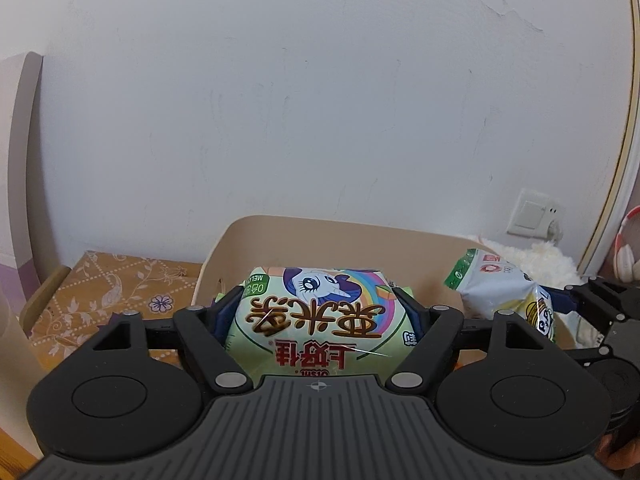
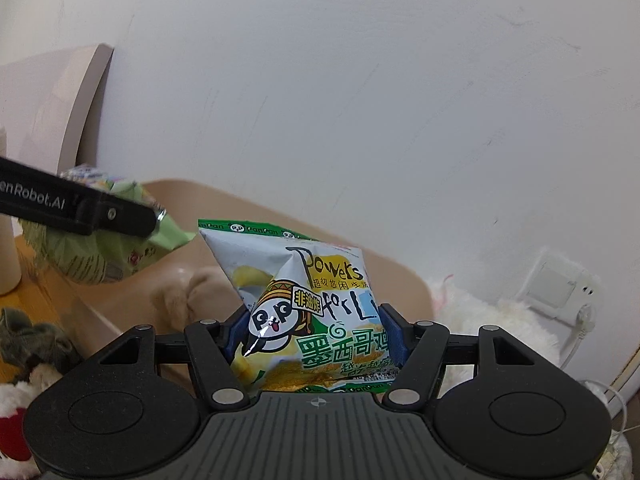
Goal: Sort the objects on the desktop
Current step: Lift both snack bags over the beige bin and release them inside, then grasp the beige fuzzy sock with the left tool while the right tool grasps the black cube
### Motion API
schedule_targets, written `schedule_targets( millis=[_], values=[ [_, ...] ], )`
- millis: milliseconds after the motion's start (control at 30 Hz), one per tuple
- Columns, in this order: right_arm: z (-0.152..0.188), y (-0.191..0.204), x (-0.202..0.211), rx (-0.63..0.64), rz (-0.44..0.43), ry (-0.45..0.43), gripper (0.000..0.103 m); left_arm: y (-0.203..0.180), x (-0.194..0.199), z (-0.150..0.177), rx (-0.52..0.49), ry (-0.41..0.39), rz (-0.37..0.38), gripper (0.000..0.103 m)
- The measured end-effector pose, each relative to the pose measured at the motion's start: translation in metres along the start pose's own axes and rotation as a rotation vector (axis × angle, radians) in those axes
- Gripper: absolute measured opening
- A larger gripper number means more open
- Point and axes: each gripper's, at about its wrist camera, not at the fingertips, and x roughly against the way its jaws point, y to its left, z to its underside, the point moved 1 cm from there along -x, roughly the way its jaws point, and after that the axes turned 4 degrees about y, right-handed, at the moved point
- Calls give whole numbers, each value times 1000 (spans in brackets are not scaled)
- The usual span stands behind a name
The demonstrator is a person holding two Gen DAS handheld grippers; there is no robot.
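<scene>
My left gripper (image 1: 316, 304) is shut on a light green pony snack bag (image 1: 312, 320), holding it up in front of the beige bin (image 1: 320, 236). My right gripper (image 2: 312, 328) is shut on a white and green panda chip bag (image 2: 304, 304), held above the same bin (image 2: 256, 216). In the left wrist view the panda bag (image 1: 504, 292) and the right gripper (image 1: 600, 308) show at the right. In the right wrist view the pony bag (image 2: 112, 248) and the left gripper's black finger (image 2: 80, 208) show at the left.
A white wall stands close behind. An orange patterned tablecloth (image 1: 120, 292) lies left of the bin. A white fluffy thing (image 2: 480, 320) and a wall socket (image 2: 560, 284) are at the right. A plush toy (image 2: 188, 296) lies in the bin; green and white plush things (image 2: 28, 344) lie lower left.
</scene>
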Motion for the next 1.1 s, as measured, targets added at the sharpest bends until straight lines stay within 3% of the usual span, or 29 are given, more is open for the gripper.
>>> schedule_targets(
  millis=[300,633,900,1100],
  values=[
    [-3,1,22,-71,17,-49,103,9,27,10,-27,-11,18,90],
    [-8,-8,43,-99,40,-78,103,11,40,3,-13,-31,9,90],
    [0,-16,75,-138,25,-88,103,8,74,10,-92,-21,3,90],
    [27,-11,117,-110,-9,-80,103,7,114,36,-195,20,27,90]
  ],
)
